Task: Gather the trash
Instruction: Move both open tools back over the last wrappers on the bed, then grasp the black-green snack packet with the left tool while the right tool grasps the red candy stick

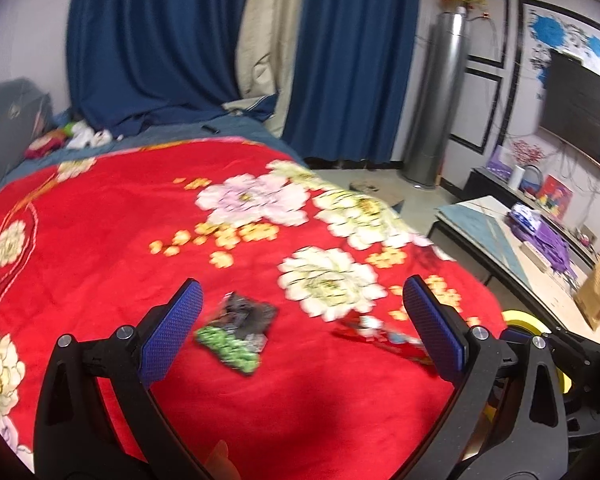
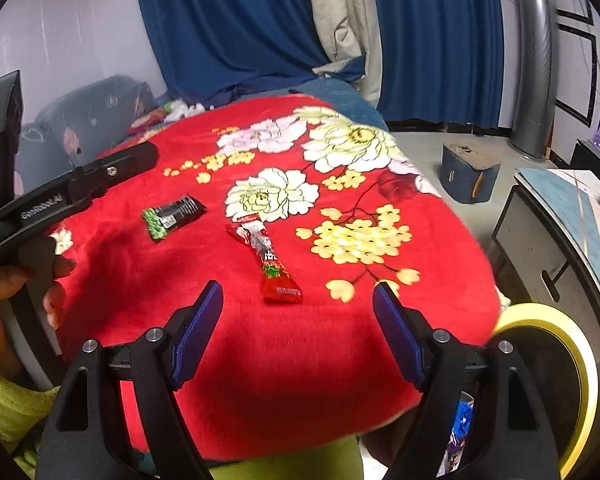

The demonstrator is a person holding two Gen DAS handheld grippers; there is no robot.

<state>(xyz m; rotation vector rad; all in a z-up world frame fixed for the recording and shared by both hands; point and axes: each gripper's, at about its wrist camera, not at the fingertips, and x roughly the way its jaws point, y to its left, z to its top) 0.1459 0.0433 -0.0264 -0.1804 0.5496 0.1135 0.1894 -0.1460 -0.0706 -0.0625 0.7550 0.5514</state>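
Trash, two pieces, on red flowered blanket (image 2: 140, 280): black-green wrapper (image 2: 172, 216) at 10 o'clock, red wrapper (image 2: 270, 262) at centre. Left gripper (image 1: 300, 334) and right gripper (image 2: 298, 336) both spread wide, empty. Step: approach. Next: lower over nearest wrapper, close.

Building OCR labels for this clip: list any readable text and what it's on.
"GenRobot.AI": on the black arm of the left gripper, seen from the right wrist view.
Red wrapper: white characters and a small white line, too blurred to read.
Black-and-green wrapper: printing too small to read.
Nothing else legible.
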